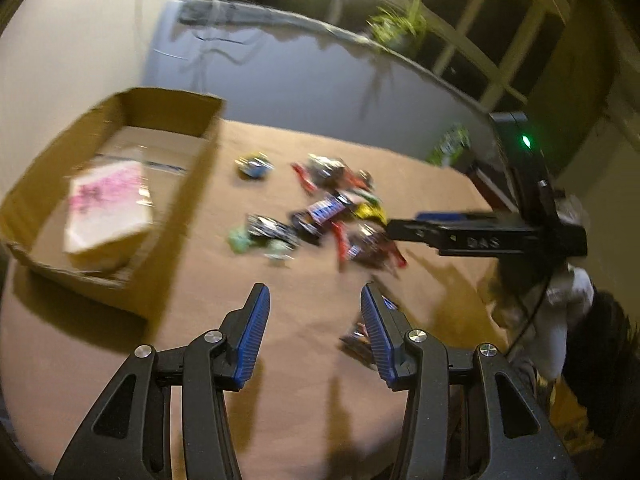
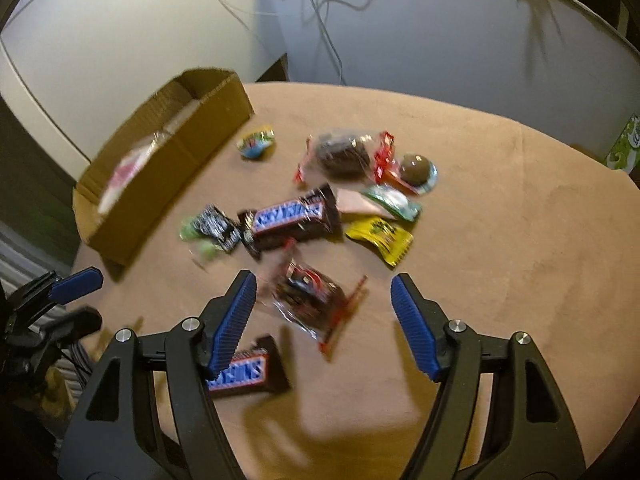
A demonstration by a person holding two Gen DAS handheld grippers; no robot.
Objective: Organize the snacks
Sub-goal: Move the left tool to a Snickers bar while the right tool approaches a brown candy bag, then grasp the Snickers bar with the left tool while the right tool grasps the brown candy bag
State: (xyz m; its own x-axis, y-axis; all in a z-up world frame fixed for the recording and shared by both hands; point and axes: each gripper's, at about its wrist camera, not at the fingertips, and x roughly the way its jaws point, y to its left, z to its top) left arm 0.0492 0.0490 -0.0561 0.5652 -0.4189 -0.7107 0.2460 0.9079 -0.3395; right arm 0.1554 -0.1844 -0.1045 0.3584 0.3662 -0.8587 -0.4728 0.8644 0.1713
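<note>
Right gripper [image 2: 322, 320] nearest the clear red-edged packet of dark sweets [image 2: 310, 300].
Its blue-padded jaws stand wide apart and empty, the packet on the tan tablecloth [image 2: 500, 260] just ahead between them, lying diagonally; left gripper [image 1: 316, 334], also parted and empty, sits nearer the open cardboard box [image 1: 176, 200].

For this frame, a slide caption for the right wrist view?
Open right tongs over a clear-wrapped snack, loose candy beyond, cardboard box at left.

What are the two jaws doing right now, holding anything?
Left gripper: open, holding nothing.
Right gripper: open, empty, above a clear snack packet.
</note>
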